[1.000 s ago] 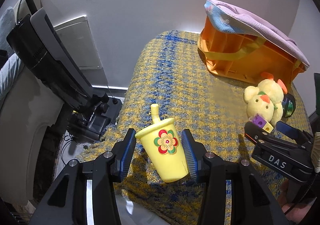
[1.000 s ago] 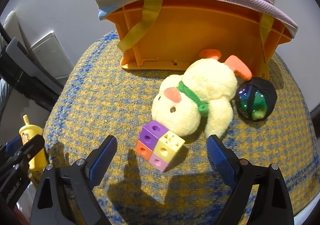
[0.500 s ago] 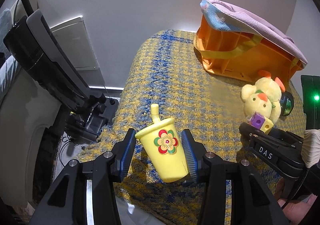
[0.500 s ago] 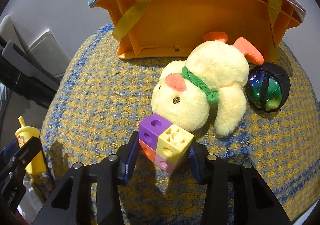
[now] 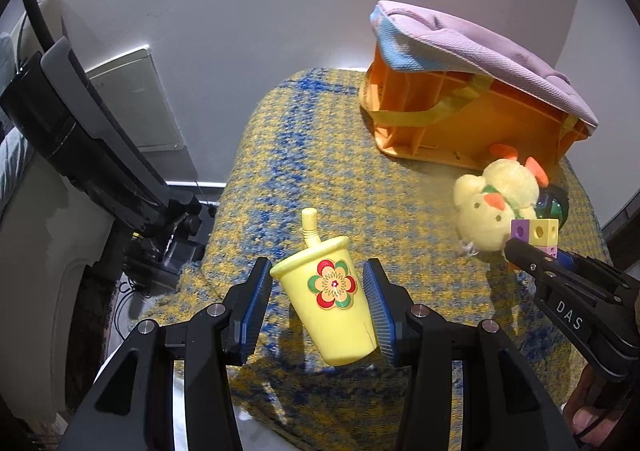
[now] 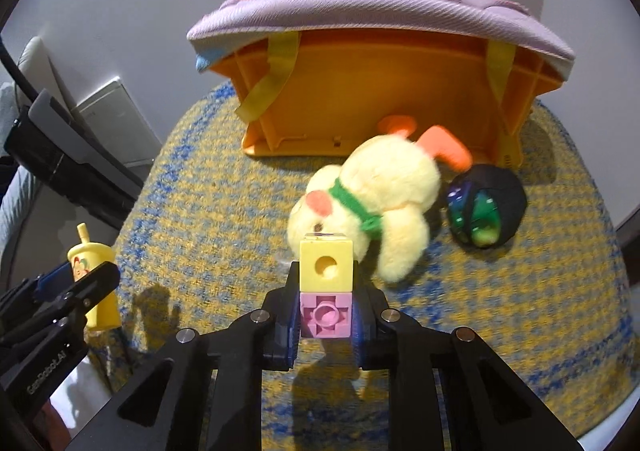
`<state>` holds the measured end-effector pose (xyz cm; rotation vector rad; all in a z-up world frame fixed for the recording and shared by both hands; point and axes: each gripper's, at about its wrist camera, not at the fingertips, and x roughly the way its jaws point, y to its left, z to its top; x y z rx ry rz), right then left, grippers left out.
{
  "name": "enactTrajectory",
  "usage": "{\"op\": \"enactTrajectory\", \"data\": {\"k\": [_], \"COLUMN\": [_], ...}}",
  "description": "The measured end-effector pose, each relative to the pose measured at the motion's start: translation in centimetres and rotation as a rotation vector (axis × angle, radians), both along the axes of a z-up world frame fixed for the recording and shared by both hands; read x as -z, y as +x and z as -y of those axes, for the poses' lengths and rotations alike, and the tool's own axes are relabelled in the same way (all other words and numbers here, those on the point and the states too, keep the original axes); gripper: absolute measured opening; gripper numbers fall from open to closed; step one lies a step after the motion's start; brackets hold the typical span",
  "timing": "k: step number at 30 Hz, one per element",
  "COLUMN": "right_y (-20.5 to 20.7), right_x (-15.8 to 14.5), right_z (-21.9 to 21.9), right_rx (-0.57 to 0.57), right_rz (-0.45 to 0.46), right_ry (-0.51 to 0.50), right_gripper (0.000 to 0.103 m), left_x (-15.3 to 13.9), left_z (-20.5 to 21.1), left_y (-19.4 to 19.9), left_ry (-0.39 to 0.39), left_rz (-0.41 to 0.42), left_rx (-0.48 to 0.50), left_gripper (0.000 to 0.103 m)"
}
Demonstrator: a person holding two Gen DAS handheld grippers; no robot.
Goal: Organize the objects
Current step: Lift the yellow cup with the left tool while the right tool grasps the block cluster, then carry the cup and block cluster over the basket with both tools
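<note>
My left gripper (image 5: 317, 303) is shut on a yellow toy cup (image 5: 330, 301) with a flower print and a straw, held tilted above the woven blanket's near edge. My right gripper (image 6: 326, 321) is shut on a block of coloured cubes (image 6: 326, 283), yellow above pink, lifted off the blanket. The cubes also show in the left wrist view (image 5: 536, 231), as does the cup in the right wrist view (image 6: 94, 271). A yellow plush chick (image 6: 380, 203) and a dark ball (image 6: 486, 207) lie before an orange bin (image 6: 360, 91) tipped on its side.
A purple cloth (image 6: 380, 15) is draped over the bin. The yellow-blue blanket (image 5: 320, 155) covers a rounded surface that drops off at left and front. A dark device on a stand (image 5: 80, 139) and a white wall panel (image 5: 132, 99) stand at the left.
My right gripper closed on the cube block and lifted it clear of the blanket, turning it upright. My left gripper kept the cup and shifted slightly.
</note>
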<state>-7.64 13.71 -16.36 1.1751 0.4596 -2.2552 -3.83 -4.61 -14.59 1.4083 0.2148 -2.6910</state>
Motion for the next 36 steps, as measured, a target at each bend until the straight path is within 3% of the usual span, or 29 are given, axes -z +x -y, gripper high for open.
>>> {"op": "enactTrajectory", "data": {"k": [15, 36], "right_y": [-0.9, -4.5], "right_x": [-4.7, -13.4], "right_z": [-3.9, -5.6], "right_rx": [0.024, 0.019], "right_rz": [-0.062, -0.198], "right_ry": [-0.040, -0.090], "right_gripper": [0.021, 0.021], "left_x": [-3.5, -10.5], "left_z": [-3.9, -8.1], "left_y": [-1.4, -7.2], "left_ry": [-0.004, -0.009], "left_rz": [-0.045, -0.139], "left_rx": [0.049, 0.120], "left_gripper": [0.046, 0.046]}}
